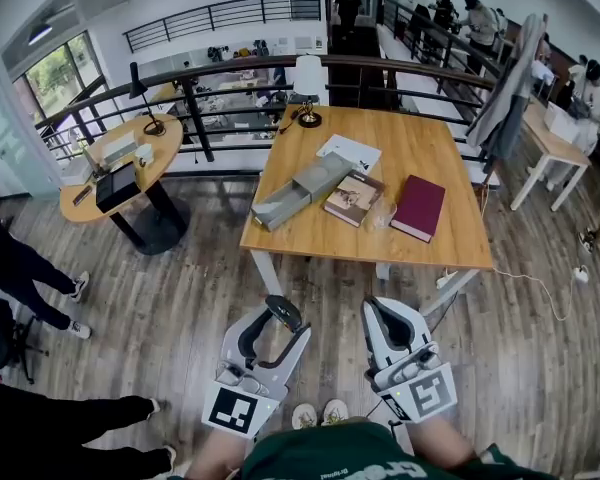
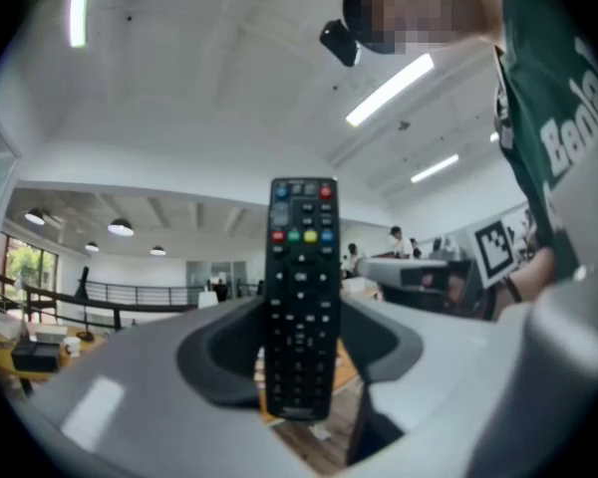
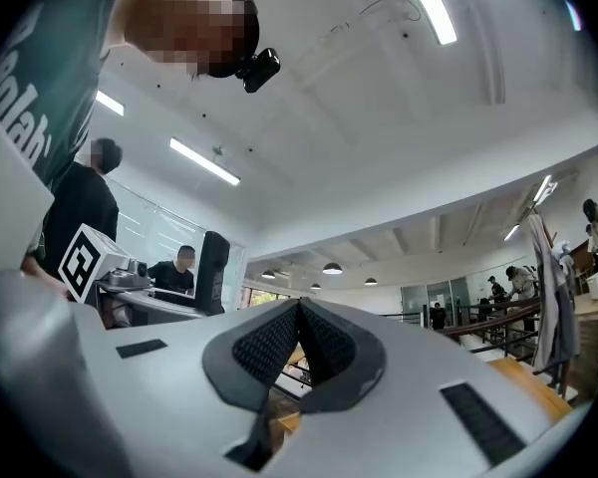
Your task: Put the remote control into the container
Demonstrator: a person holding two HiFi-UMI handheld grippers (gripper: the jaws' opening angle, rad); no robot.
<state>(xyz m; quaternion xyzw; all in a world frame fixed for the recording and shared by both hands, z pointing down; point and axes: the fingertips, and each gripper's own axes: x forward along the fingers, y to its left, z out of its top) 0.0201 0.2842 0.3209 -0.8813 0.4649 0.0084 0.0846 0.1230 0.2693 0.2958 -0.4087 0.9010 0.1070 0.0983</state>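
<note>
Now, left claw (image 2: 299, 352): closed on the remote (image 2: 302, 267), a pad against each long side.
Remote: black, upright between the left jaws, its coloured buttons at the 12 o'clock end, its lower end down in the throat of the claw; held in the air, well apart from the container.
Right claw (image 3: 301, 342): jaws pressed together, ribbed pads touching, nothing between them.
Claws in the head view: left one at 7 o'clock of the picture, right one at 5 o'clock, side by side and apart, both pointing toward 12 o'clock.
Floor (image 1: 180, 308): wood planks, between the claws and the table.
Table (image 1: 430, 138): square, wooden, at 12 o'clock of the claws, well apart from them.
Container (image 1: 300, 193): long grey box, lying slantwise on the table's 8 o'clock part, its ends toward 1 and 7 o'clock.
Brown book (image 1: 352, 198): flat, just beside the container at its 3 o'clock.
Red book (image 1: 418, 206): flat, at 3 o'clock of the brown book, near the table's front edge.
Paper (image 1: 348, 151): white sheet at 1 o'clock of the container.
Lamp (image 1: 307, 88): white shade, at the table's far edge, 12 o'clock of the container.
Round table (image 1: 165, 153): at 9 o'clock of the square one, apart from it.
</note>
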